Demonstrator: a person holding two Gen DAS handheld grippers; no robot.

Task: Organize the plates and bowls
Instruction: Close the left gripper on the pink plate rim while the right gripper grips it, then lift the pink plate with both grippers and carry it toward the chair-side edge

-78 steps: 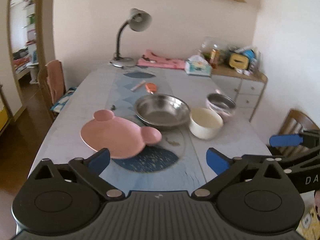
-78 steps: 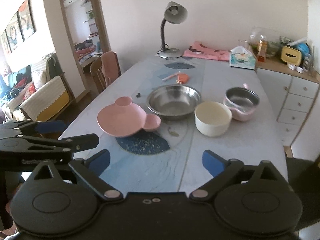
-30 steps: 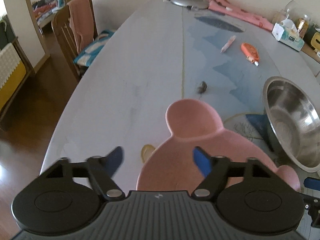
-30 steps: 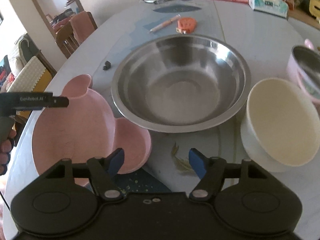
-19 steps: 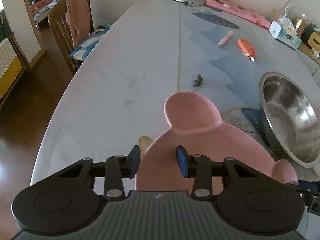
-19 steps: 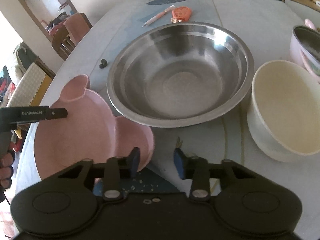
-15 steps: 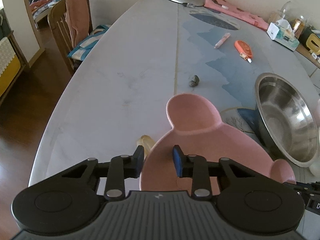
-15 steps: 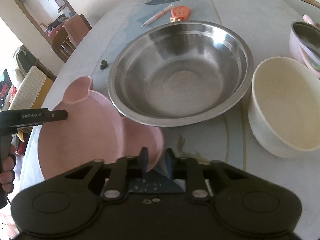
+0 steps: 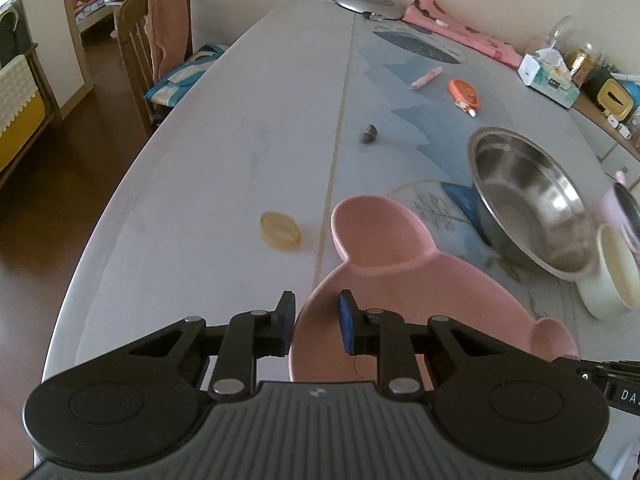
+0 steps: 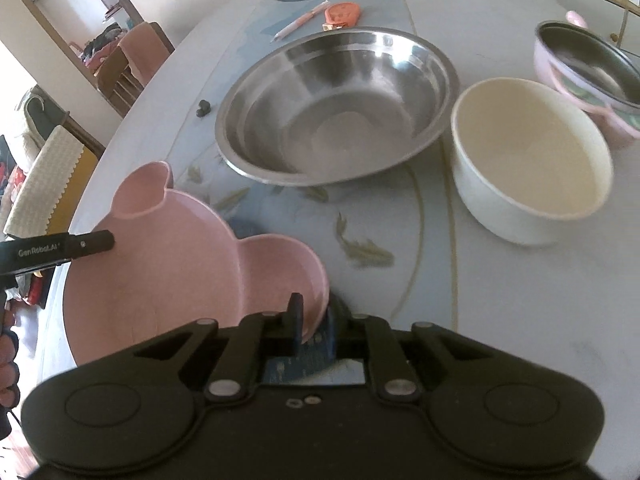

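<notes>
Both the left gripper point(image 9: 313, 320) and right gripper point(image 10: 314, 322) are clamped on the empty pink plate point(image 10: 160, 264), ears pointing toward the empty steel bowl point(image 10: 336, 108).

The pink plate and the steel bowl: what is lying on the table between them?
In the right wrist view, nothing lies between the pink plate and the steel bowl: only bare tablecloth with printed leaf patterns.
</notes>
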